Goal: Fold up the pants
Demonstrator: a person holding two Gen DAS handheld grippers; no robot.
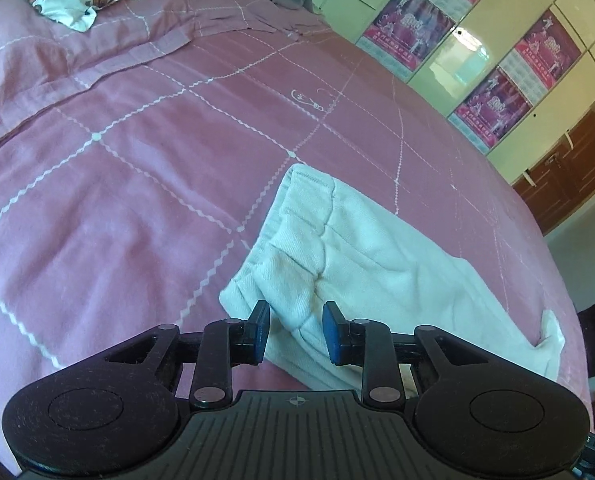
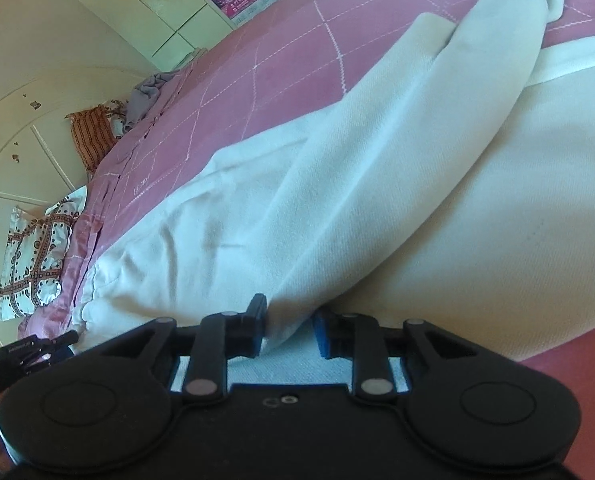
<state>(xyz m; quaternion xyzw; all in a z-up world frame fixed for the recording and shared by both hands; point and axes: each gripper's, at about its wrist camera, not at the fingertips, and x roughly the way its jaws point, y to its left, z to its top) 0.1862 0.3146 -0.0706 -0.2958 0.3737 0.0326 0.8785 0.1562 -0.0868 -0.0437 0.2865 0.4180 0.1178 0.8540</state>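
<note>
Pants (image 1: 349, 248) lie between each gripper's parted jaws, unpinched

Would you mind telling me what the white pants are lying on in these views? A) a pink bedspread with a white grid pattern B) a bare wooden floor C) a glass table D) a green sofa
A: the white pants lie spread on the pink bedspread, whose white zigzag lines form a grid, with pillows at its far end.
</note>
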